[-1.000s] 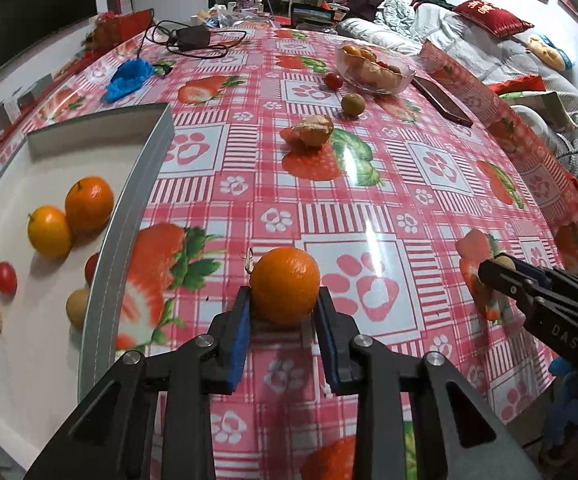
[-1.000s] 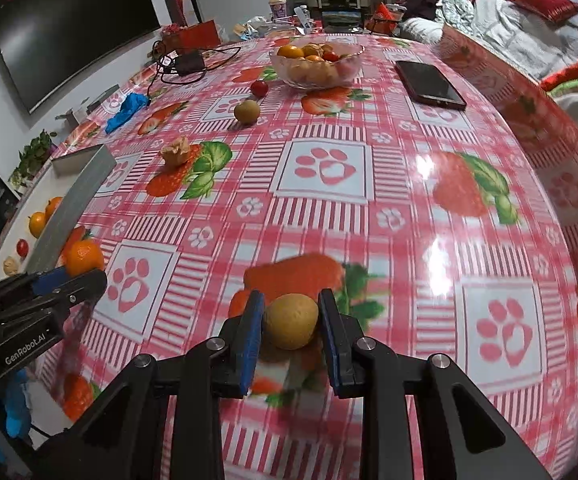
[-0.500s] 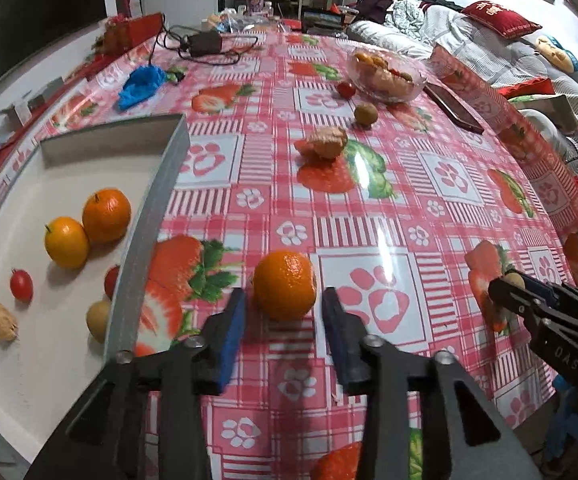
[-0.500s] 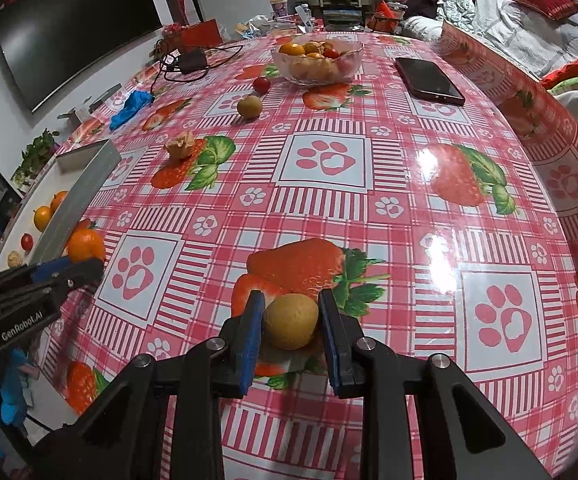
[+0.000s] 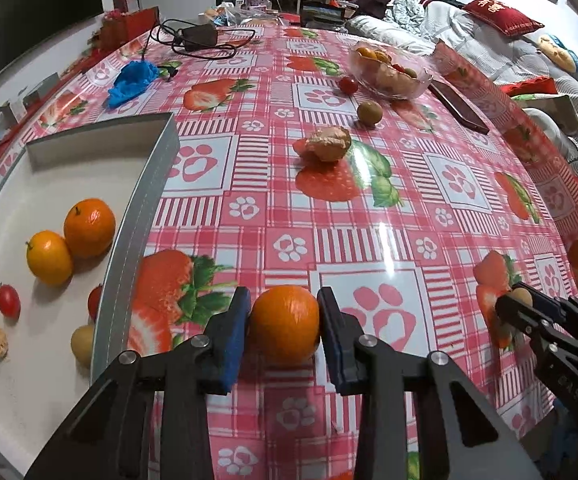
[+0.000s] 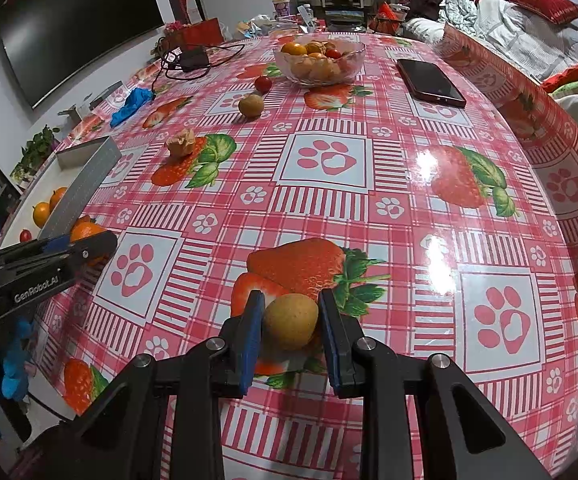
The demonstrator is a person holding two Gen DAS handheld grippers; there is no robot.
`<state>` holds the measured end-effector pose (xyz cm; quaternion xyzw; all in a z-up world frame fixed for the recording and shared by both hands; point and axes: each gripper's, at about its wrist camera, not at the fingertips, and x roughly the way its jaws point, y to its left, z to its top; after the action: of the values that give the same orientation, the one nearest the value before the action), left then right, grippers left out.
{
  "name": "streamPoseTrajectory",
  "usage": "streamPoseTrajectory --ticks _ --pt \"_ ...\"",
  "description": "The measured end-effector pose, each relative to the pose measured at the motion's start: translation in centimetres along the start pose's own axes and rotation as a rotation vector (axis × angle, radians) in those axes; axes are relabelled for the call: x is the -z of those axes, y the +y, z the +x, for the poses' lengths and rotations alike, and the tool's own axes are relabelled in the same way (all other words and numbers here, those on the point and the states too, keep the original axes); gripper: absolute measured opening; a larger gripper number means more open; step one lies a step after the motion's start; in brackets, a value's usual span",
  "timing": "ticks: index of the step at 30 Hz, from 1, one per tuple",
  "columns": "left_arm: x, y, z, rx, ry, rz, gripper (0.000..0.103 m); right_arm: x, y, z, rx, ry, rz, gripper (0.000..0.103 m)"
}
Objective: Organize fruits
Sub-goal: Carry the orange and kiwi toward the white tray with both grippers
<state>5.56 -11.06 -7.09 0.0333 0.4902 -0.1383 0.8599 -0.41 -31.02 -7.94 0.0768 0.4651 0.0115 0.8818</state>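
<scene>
Two claws clamp fruit: left claw (image 5: 283,322) just closed on orange (image 5: 285,323), right claw (image 6: 291,324) on longan (image 6: 291,322).

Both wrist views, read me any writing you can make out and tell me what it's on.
"GenRobot.AI": on the side of the left tool, right wrist view.
"DAS": partly legible, on the right tool, left wrist view.
Red cushion: pale characters, too blurred to read.
Cup: print too small to read.
</scene>
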Motion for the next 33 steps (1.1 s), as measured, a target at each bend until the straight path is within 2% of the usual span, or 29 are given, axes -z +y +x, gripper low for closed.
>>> streamPoseTrajectory --ticks 7,10,14,25,27,29,33 --pt "0.4 0.3 -1.9 0.034 -0.013 0.0 0.037 -0.3 0.1 -0.1 -0.008 0.021 0.015 0.029" --pt "0.4 0.5 -2.8 0.047 -0.025 0.008 0.031 -0.3 0.1 -0.4 -0.011 0.022 0.018 0.029" --pt "0.3 0.6 -3.8 0.062 -0.049 0.013 0.03 -0.6 0.6 -0.9 -0.011 0.018 0.014 0.029" --pt "0.9 2.4 -3.2 0.087 -0.045 -0.029 0.031 -0.9 2.1 -1.2 -0.009 0.02 -0.009 0.029" --pt "0.9 2.2 -3.1 0.086 -0.046 -0.019 0.037 -0.8 2.1 -1.0 -0.013 0.028 -0.004 0.029" --pt "0.8 1.9 -3.0 0.09 -0.047 -0.018 0.049 -0.7 2.1 -0.8 -0.019 0.033 0.001 0.029" --pt "1.0 0.9 -3.4 0.132 -0.042 -0.01 0.06 -0.5 2.0 -0.8 -0.024 0.033 0.003 0.029"
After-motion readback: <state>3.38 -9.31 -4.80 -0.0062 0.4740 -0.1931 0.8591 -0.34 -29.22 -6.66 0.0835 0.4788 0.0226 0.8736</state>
